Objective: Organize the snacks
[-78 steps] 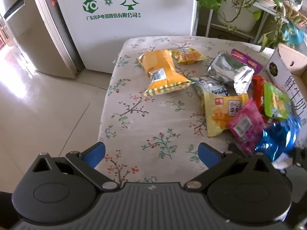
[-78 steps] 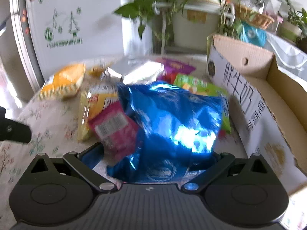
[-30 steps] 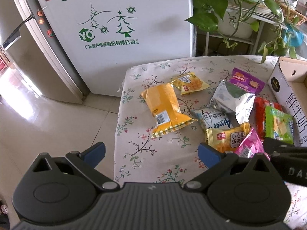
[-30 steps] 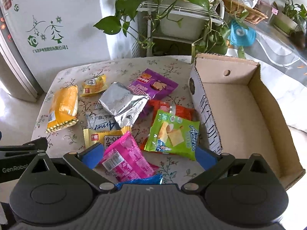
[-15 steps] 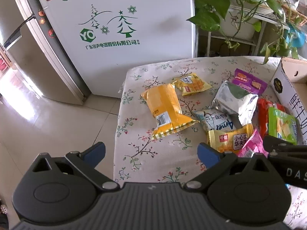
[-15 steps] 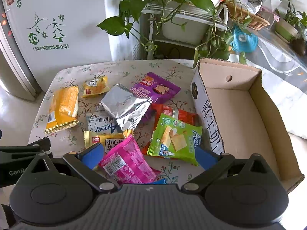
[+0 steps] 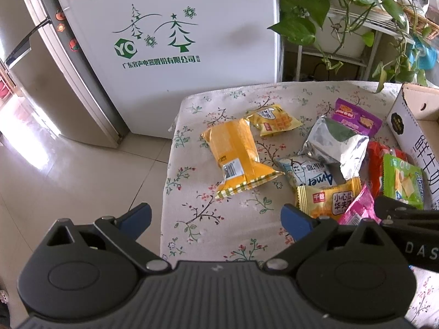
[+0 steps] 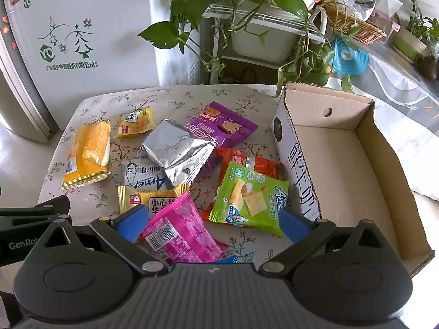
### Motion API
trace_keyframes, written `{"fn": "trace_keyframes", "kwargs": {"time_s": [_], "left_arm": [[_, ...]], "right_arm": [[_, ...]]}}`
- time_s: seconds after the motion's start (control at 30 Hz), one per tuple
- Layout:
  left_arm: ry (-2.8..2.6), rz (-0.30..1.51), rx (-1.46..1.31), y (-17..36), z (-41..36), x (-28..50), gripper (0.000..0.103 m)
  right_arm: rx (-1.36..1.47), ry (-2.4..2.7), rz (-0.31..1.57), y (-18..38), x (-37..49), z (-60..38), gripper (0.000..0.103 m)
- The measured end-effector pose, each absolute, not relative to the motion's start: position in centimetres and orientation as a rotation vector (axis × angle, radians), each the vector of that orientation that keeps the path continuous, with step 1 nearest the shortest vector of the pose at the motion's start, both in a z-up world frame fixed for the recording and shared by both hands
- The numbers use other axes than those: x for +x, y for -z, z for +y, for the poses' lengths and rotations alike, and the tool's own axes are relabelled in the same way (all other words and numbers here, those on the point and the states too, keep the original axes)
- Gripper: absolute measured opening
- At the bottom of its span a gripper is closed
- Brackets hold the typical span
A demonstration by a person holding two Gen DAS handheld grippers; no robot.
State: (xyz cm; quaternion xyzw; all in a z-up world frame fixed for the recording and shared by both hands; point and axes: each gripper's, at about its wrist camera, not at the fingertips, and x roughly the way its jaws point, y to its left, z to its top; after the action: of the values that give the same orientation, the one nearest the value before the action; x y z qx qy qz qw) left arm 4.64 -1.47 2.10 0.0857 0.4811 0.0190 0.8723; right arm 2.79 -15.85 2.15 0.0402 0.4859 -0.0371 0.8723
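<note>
Several snack packets lie on a floral tablecloth (image 7: 219, 224): an orange packet (image 7: 238, 156), a silver packet (image 8: 175, 150), a purple packet (image 8: 222, 128), a green packet (image 8: 249, 194), a red packet (image 8: 263, 167) and a pink packet (image 8: 178, 227). An open cardboard box (image 8: 343, 159) stands to their right with nothing in it. My left gripper (image 7: 216, 218) hovers over the cloth's near left part; its jaws are closing a little with nothing between them. My right gripper (image 8: 211, 224) hangs open above the pink and green packets. A sliver of a blue packet (image 8: 226, 260) shows at its body.
A white fridge (image 7: 178, 41) stands behind the table, and tiled floor (image 7: 68, 178) lies to the left. Potted plants on a rack (image 8: 247, 27) stand behind the table and the box. The table's left edge drops off beside the orange packet.
Both grippers have pulled back and up from the table since the oldest frames. The blue packet that filled the right wrist view now shows only as a sliver. Over the last second little has moved.
</note>
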Motion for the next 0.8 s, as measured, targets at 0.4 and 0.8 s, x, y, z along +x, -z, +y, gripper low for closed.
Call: {"fn": "trace_keyframes", "kwargs": {"time_s": [0.4,0.8], "left_arm": [[-0.034,1.004,0.175,-2.04,-1.50,4.59,0.097],[-0.026,1.005,0.164,-2.06,-1.42,4.61,0.095]], "right_arm": [[0.075,0.081,1.013,-2.13,2.86,-15.75,0.103],[0.080,0.077,1.013,-1.99,2.90,-15.71,0.103]]}}
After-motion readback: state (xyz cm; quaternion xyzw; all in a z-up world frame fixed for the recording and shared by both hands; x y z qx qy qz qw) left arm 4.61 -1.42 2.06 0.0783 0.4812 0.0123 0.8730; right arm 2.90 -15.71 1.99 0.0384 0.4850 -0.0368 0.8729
